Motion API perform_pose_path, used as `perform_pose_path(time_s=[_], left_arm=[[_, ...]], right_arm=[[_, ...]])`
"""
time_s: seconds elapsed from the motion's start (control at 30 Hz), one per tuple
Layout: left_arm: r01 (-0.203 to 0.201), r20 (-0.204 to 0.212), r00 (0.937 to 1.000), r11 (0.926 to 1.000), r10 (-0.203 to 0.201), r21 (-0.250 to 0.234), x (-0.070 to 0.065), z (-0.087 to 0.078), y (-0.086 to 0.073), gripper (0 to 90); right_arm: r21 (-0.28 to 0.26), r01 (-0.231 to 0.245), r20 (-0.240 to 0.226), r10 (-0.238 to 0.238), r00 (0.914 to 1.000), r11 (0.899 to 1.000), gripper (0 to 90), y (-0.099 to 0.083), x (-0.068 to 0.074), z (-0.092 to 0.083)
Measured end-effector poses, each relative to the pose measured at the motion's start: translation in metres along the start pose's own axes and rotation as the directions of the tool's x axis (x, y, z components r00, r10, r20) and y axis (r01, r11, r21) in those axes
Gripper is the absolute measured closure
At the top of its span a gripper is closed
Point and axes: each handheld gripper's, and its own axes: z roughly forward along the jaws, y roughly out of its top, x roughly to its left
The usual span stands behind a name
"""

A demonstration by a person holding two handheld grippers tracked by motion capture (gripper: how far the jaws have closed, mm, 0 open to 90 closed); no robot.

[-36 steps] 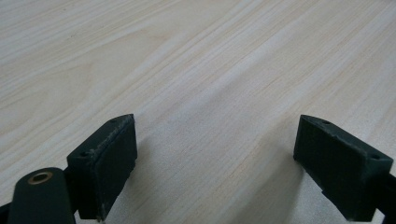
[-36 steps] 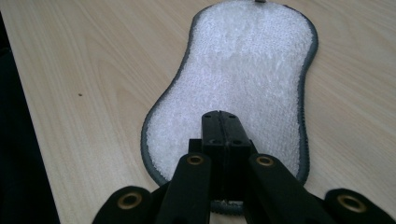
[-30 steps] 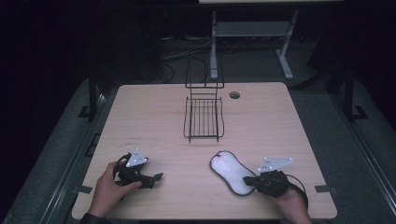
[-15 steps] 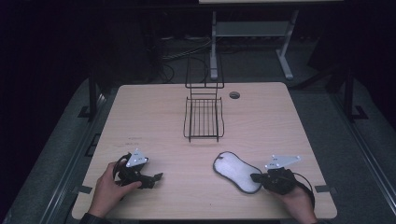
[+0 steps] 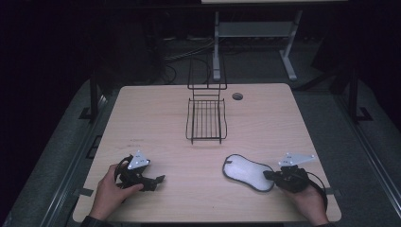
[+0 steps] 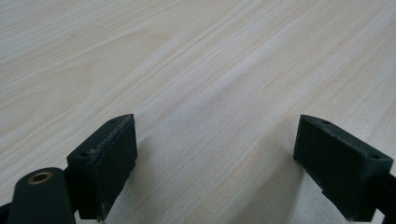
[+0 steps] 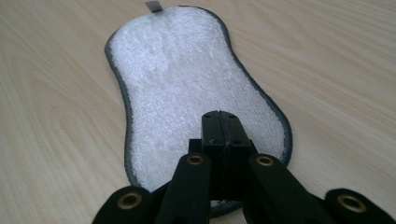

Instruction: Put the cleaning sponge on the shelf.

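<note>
The right gripper, at about four o'clock on the table, has its jaws pressed flat together, and in the right gripper view they lie over the near end of the white cleaning pad; whether they pinch its edge or only press on it I cannot tell. The pad lies flat just left of that gripper in the high view, its long axis running toward ten o'clock. At about eight o'clock the left gripper rests on the wood with its jaws spread wide and nothing between them. Farther off, toward twelve o'clock, stands the black wire rack, with a cable hole beyond it. To do this step well, the right hand should probably keep the pad flat and drag it evenly, low to the table, so the far end does not fold under. Against the picture from a second ago, the pad and the right gripper sit a little farther toward three o'clock; the left gripper and the rack are where they were.
</note>
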Motion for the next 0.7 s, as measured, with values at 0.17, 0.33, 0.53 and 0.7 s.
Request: perform_pose_path(time_s=[0.17,0.33,0.53,0.7], left_arm=[[-0.001,0.0,1.0,1.0,0.001,0.001,0.0,0.0,0.0,12.6],[0.0,0.0,1.0,1.0,0.0,0.0,0.0,0.0,0.0,12.6],[0.001,0.0,1.0,1.0,-0.001,0.0,0.0,0.0,0.0,12.6],[0.001,-0.001,1.0,1.0,-0.001,0.0,0.0,0.0,0.0,12.6]], right_arm=[[-0.001,-0.012,0.028,0.012,0.9995,1.0,89.3,-0.001,-0.007,-0.003],[-0.004,-0.024,0.093,0.024,0.9954,1.0,89.3,-0.002,-0.024,-0.008],[-0.012,-0.053,0.128,0.054,0.9903,0.999,89.4,-0.001,-0.043,-0.008],[-0.021,-0.063,0.128,0.066,0.9896,0.998,89.4,-0.001,-0.051,-0.008]])
